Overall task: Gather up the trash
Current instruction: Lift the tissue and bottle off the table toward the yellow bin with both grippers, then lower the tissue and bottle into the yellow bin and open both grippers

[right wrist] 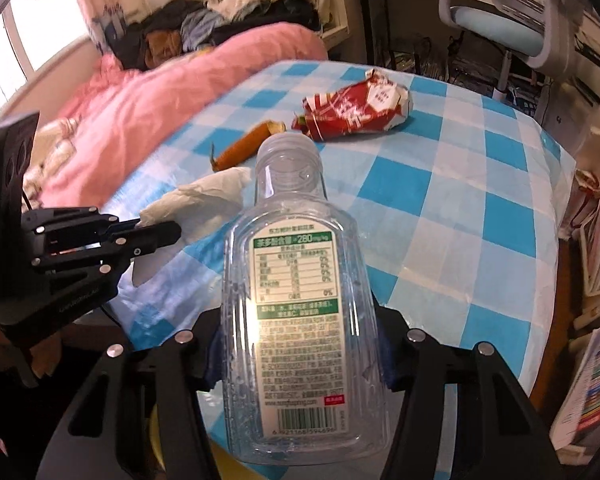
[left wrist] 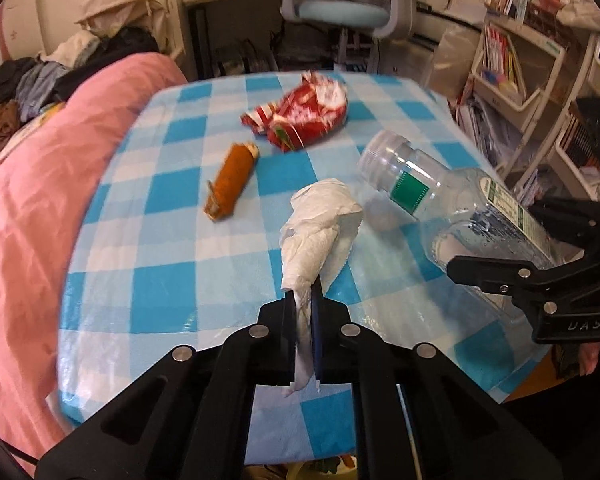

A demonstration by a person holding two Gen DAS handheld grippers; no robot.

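bottle (right wrist: 300, 312): clear glossy plastic | tissue (left wrist: 320, 232): crumpled matt paper | tablecloth (left wrist: 172, 240): glossy checked

the left gripper (left wrist: 303, 320) points down at a slant. its 2 black jaws are squeezed together on a white tissue (left wrist: 320, 224). the right gripper (right wrist: 300, 356) also tilts down. its 2 jaws sit apart, pressing the sides of a clear bottle (right wrist: 296, 280). the 2 grippers are side by side, near each other.
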